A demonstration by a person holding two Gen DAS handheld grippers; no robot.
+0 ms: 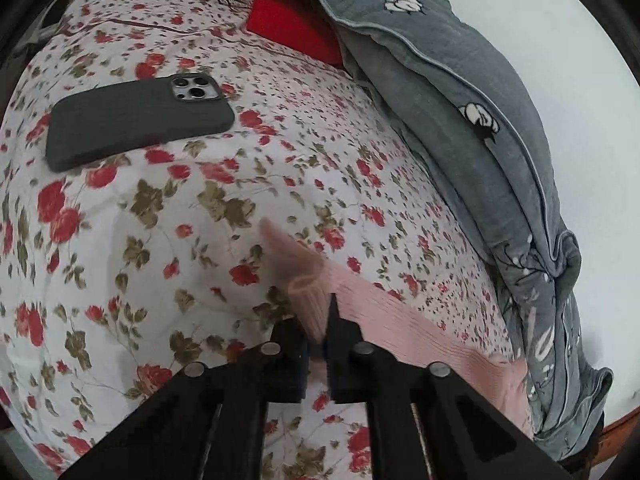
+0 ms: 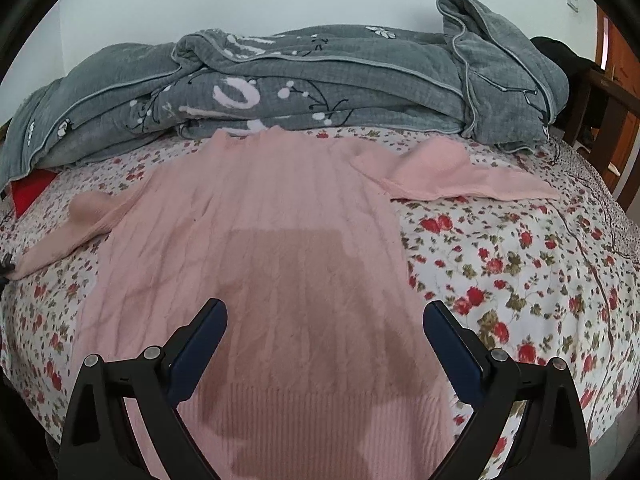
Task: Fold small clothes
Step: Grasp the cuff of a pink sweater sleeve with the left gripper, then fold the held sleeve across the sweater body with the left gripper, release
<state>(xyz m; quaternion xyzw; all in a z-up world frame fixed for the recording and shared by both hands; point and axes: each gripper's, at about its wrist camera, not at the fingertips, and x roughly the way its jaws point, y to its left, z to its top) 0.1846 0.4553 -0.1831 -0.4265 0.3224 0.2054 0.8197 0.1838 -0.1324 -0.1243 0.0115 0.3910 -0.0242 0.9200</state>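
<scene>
Bed (image 1: 168, 216) with floral sheet, white wall behind.

Left wrist view: left gripper (image 1: 320, 320) clamped on the cuff of the pink sweater (image 1: 384, 320); the sleeve runs right toward the grey quilt (image 1: 460, 92). Phone (image 1: 136, 120) lies upper left, well apart; bare sheet between. Red cloth (image 1: 296, 32) by the quilt.

Right wrist view: right gripper (image 2: 325, 320) jaws wide, empty, over the hem. Sweater (image 2: 256, 216) lies flat, long axis hem-to-collar, collar touching quilt (image 2: 304, 80). Both sleeves spread sideways. Bare sheet on the right; phone not visible here.
</scene>
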